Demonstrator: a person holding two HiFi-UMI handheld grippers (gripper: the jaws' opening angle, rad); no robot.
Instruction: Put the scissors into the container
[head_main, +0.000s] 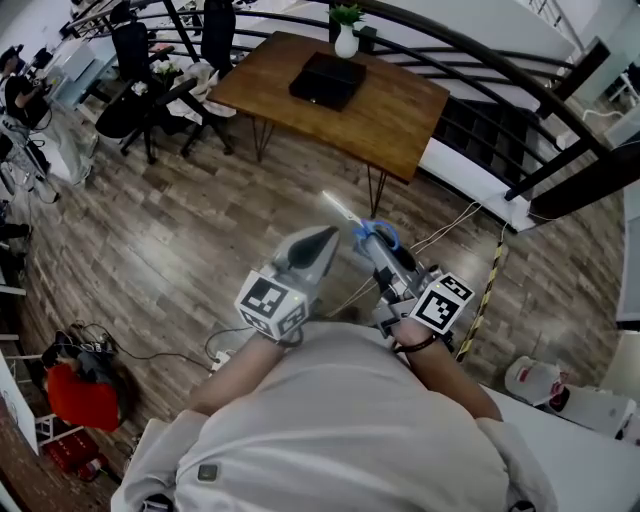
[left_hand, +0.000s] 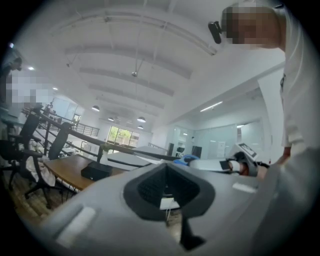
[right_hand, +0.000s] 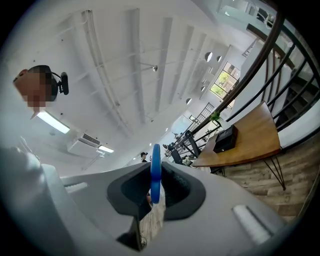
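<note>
You held the scissors (head_main: 358, 224) in your right gripper (head_main: 372, 243), its jaws clamped on the blue handle, with the blades pointing out ahead toward the table (head_main: 400, 115). In the right gripper view the handle stood edge-on between the two pads of that gripper (right_hand: 156, 176). Your left gripper (head_main: 328, 236) was level just beside it, its jaws closed together on nothing.

You stood on a grey-brown wood plank floor (head_main: 170, 240), well apart from the brown wooden table on thin metal legs. A flat black box (head_main: 327, 80) lay on the tabletop, and a white vase (head_main: 346, 42) with a green plant stood at its far edge. A dark curved railing (head_main: 480, 62) ran behind the table, office chairs (head_main: 130, 55) stood to its left, and a white cable (head_main: 450, 225) trailed across the floor.
</note>
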